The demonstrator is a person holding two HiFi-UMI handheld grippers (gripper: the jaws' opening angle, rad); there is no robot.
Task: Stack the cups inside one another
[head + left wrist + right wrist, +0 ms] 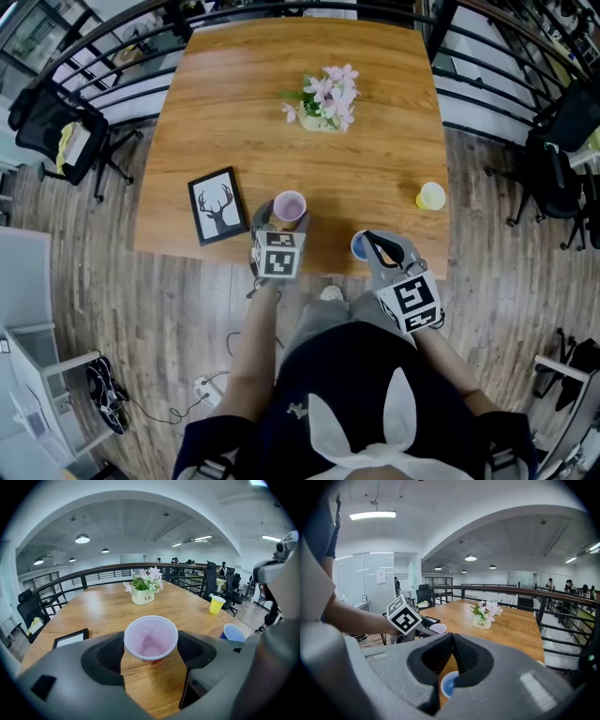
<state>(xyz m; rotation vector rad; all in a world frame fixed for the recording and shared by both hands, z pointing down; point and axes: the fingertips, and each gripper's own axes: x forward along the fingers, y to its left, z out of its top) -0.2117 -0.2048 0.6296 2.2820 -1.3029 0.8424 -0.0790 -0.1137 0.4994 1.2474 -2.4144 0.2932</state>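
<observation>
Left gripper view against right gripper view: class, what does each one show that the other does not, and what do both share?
Only the left gripper view: the left gripper with its jaws closed on the pink cup, and a look down into that cup's mouth.
Only the right gripper view: the right gripper with its jaws shut together, the marker cube on the left gripper, and the person's forearm.
Both: the pink cup, the blue cup, the flower pot and the wooden table.
</observation>
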